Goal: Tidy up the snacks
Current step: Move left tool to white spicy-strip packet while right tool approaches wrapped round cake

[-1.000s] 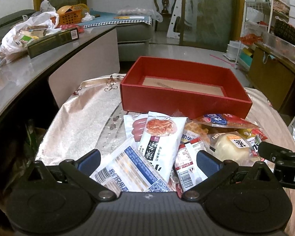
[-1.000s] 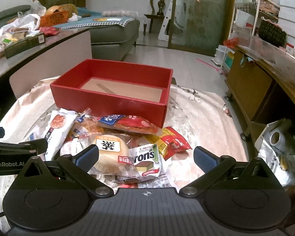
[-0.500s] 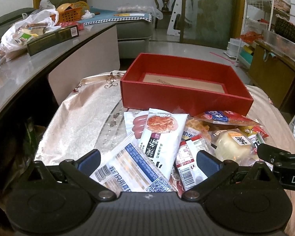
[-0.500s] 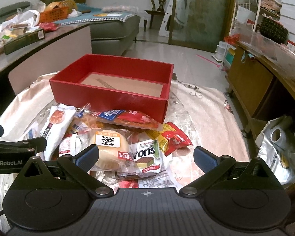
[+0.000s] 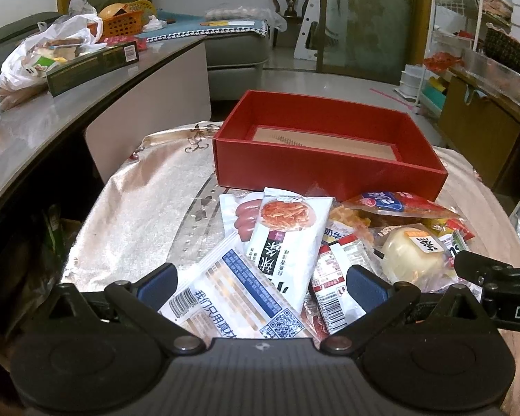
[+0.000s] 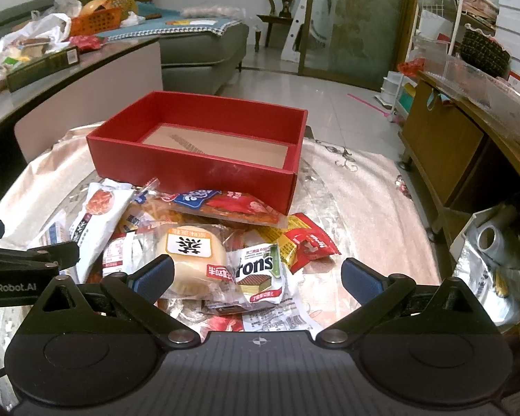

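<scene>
Presently both claws hover low over the snack heap at the near edge of the counter, each spread wide and holding nothing: left claw, right claw. Behind the heap, toward the far edge, sits the red box, nothing in it but its cardboard floor, none of the packets yet inside. Under the left claw: a white noodle-print pouch, long axis running from the near edge toward the box, top seam pointing at the box wall; a flat white packet with blue label lies beneath it, angled toward the near left corner. Under the right claw: a round bun in clear wrap and a small wafer packet just beside it. Judgement: all light, soft, crinkly film, likely slippery; the bun would squash, so pinch its wrapper seam. Pouches are best taken across the short width near an end seam.
</scene>
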`<state>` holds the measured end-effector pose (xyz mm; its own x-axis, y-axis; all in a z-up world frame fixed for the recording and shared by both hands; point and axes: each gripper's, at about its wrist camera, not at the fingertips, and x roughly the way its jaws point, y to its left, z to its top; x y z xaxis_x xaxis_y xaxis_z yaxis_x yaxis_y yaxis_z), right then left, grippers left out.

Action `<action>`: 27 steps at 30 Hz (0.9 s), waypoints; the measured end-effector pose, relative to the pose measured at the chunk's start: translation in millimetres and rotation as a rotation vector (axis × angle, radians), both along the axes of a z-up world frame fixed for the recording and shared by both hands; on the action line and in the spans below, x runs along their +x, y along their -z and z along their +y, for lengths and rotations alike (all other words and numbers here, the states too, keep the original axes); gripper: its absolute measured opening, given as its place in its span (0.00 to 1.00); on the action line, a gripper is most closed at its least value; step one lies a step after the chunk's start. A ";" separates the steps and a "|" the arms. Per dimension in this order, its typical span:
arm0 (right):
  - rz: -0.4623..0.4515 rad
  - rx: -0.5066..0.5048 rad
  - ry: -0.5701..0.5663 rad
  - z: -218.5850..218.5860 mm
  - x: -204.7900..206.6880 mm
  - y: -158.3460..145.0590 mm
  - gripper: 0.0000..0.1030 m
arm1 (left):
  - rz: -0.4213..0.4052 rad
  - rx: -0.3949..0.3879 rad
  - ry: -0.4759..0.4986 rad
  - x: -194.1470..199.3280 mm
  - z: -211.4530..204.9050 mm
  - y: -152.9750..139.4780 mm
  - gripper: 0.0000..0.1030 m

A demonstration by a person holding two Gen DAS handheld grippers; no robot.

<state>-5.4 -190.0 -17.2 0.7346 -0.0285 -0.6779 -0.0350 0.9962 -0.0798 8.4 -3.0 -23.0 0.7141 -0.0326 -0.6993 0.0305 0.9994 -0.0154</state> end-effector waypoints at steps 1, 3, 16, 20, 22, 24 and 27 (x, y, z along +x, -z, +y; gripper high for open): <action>0.002 0.001 -0.001 0.1 -0.1 -0.3 1.00 | 0.001 0.003 0.000 0.1 0.0 0.2 0.96; 0.007 -0.001 -0.007 0.9 0.4 0.6 1.00 | 0.007 0.010 0.001 0.9 -0.3 1.0 0.96; 0.045 -0.018 -0.111 21.2 13.3 2.6 1.00 | 0.053 0.010 -0.015 8.6 15.2 6.7 0.96; 0.053 -0.027 -0.126 25.1 15.3 3.5 1.00 | 0.048 0.021 -0.009 8.9 14.5 5.7 0.96; 0.062 -0.025 -0.124 24.8 19.2 5.3 1.00 | 0.056 0.017 -0.013 11.1 16.3 5.9 0.96; 0.073 -0.024 -0.131 25.8 23.2 7.1 1.00 | 0.059 0.028 -0.012 14.8 17.3 6.4 0.96; 0.074 -0.045 -0.154 30.3 30.0 8.6 1.00 | 0.059 0.044 -0.007 19.5 18.6 6.6 0.96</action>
